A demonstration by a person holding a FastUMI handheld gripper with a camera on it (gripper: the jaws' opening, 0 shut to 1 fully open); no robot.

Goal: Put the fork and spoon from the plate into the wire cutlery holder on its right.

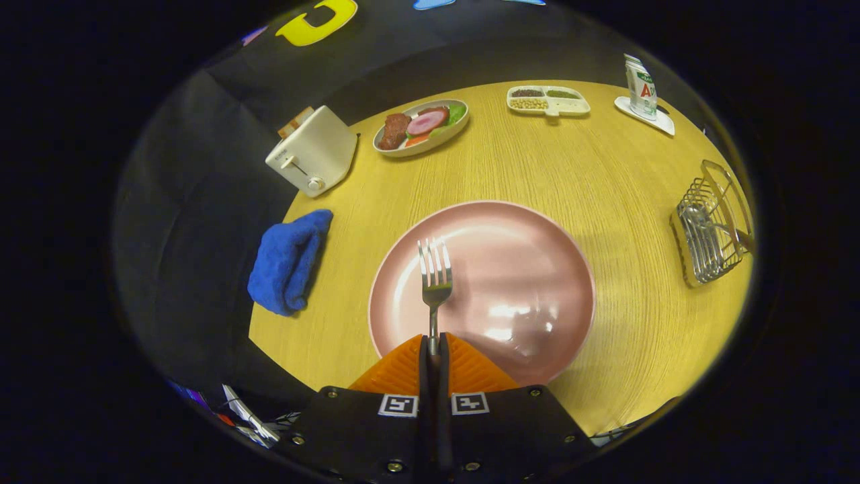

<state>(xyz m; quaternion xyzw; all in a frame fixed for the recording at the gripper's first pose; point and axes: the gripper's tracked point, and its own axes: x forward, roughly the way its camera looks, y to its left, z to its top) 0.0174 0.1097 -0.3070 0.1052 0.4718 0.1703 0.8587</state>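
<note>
My gripper (433, 349) is shut on the handle of a steel fork (435, 272), its orange fingers (400, 370) pressed together on it. The fork points straight ahead with its tines over the left part of the pink plate (531, 269), and seems held a little above it. The plate's surface around it is bare and glossy. The wire cutlery holder (712, 225) stands to the right of the plate near the table's edge, and something shiny and spoon-like (695, 222) lies inside it.
A blue cloth (289, 259) lies left of the plate at the table's edge. Farther back are a white toaster (314, 151), a dish of food (422, 126), a divided tray of grains (547, 101) and a carton on a white coaster (641, 84).
</note>
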